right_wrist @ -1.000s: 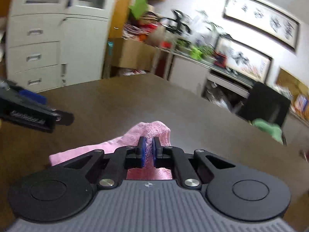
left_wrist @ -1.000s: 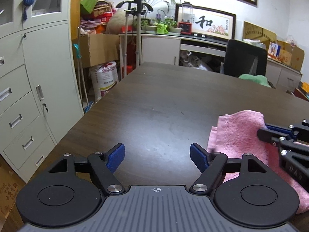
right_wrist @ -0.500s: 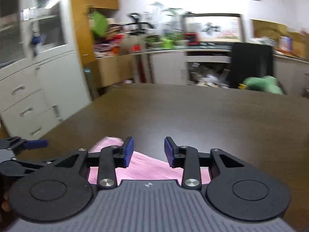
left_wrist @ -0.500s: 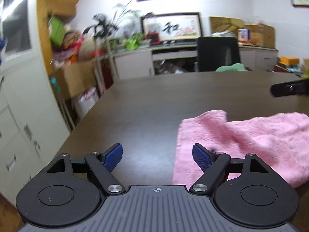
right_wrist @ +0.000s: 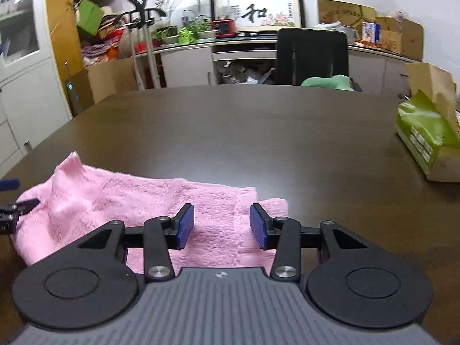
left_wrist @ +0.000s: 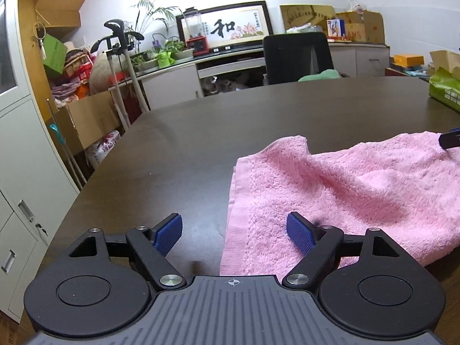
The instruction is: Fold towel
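Spread now across the near part of the dark table [right_wrist: 258, 132]: the pink towel [left_wrist: 345, 184], lumpy and creased, no longer the small bunched heap of a second ago. Released from the right tool [right_wrist: 221, 225], which was pinched shut on the fabric then and now stands with blue pads well apart over the towel's right end. Left tool [left_wrist: 234, 231] also wide apart, straddling the towel's left hemmed edge, right pad above the cloth, left pad above bare wood. Holding nothing, either one. Swung round as well, both views, to face the chair and the framed calligraphy. Green packet [right_wrist: 425, 141] well off to the right, clear of the work. Likely meaning: laying-out finished, folding proper not yet begun. Probably next, a grasp at each near corner; rumpled middle apt to spoil a clean crease unless smoothed.
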`<state>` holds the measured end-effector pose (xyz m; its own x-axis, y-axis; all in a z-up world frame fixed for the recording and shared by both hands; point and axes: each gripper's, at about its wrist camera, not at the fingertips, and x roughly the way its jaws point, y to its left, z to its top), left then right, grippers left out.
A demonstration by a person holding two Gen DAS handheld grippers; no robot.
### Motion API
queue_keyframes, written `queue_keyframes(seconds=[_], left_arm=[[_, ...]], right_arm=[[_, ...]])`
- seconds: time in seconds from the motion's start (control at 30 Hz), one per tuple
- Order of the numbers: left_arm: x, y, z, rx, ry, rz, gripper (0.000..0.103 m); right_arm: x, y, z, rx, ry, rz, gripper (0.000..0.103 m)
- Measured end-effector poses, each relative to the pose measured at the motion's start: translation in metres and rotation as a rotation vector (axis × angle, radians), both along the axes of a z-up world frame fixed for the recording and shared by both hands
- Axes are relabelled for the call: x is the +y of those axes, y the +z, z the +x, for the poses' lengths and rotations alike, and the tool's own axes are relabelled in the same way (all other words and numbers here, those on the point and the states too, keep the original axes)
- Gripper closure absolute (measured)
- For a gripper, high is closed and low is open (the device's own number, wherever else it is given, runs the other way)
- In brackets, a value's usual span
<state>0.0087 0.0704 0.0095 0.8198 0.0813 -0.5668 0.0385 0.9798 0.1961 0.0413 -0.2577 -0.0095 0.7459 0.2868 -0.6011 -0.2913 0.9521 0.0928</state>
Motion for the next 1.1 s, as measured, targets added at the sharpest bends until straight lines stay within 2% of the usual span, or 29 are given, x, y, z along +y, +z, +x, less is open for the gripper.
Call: queue_keyframes(seconds=[0.13, 0.27, 0.4, 0.43, 0.47, 0.67, 0.8, 0.9, 1.0, 1.07, 1.1], left_arm=[[0.000, 0.001, -0.002, 0.002, 0.002, -0.001, 0.020], [-0.001, 0.000, -0.003, 0.001, 0.003, 0.006, 0.020], [0.000, 0.000, -0.003, 0.004, 0.006, 0.006, 0.018], [0.000, 0.000, -0.003, 0.004, 0.008, 0.006, 0.018], [0.000, 0.001, -0.003, 0.005, 0.008, 0.005, 0.017], [0.002, 0.001, -0.003, 0.010, 0.017, -0.001, 0.014], [0.003, 0.001, -0.003, 0.012, 0.022, 0.002, 0.012], [0.004, 0.001, -0.003, 0.014, 0.027, 0.001, 0.010], [0.004, 0.001, -0.002, 0.015, 0.029, 0.003, 0.010], [0.004, 0.001, -0.002, 0.015, 0.031, 0.003, 0.009], [0.004, 0.001, -0.002, 0.015, 0.031, 0.003, 0.009]], right_arm=[[0.009, 0.000, 0.004, -0.025, -0.038, -0.074, 0.038], [0.009, -0.005, 0.008, -0.002, -0.048, -0.061, 0.038], [0.009, -0.007, 0.011, 0.020, -0.031, -0.038, 0.048], [0.009, -0.007, 0.012, 0.021, -0.028, -0.035, 0.054], [0.009, -0.007, 0.012, 0.022, -0.026, -0.031, 0.057], [-0.005, -0.007, 0.009, 0.048, -0.035, 0.038, 0.066], [-0.019, -0.006, 0.011, 0.063, -0.040, 0.094, 0.066], [-0.016, -0.007, 0.009, 0.049, -0.020, 0.061, 0.063], [-0.005, -0.007, 0.006, 0.026, -0.013, -0.012, 0.068], [0.003, -0.004, 0.001, 0.006, -0.004, -0.057, 0.087], [0.007, -0.003, -0.001, -0.002, -0.001, -0.069, 0.089]])
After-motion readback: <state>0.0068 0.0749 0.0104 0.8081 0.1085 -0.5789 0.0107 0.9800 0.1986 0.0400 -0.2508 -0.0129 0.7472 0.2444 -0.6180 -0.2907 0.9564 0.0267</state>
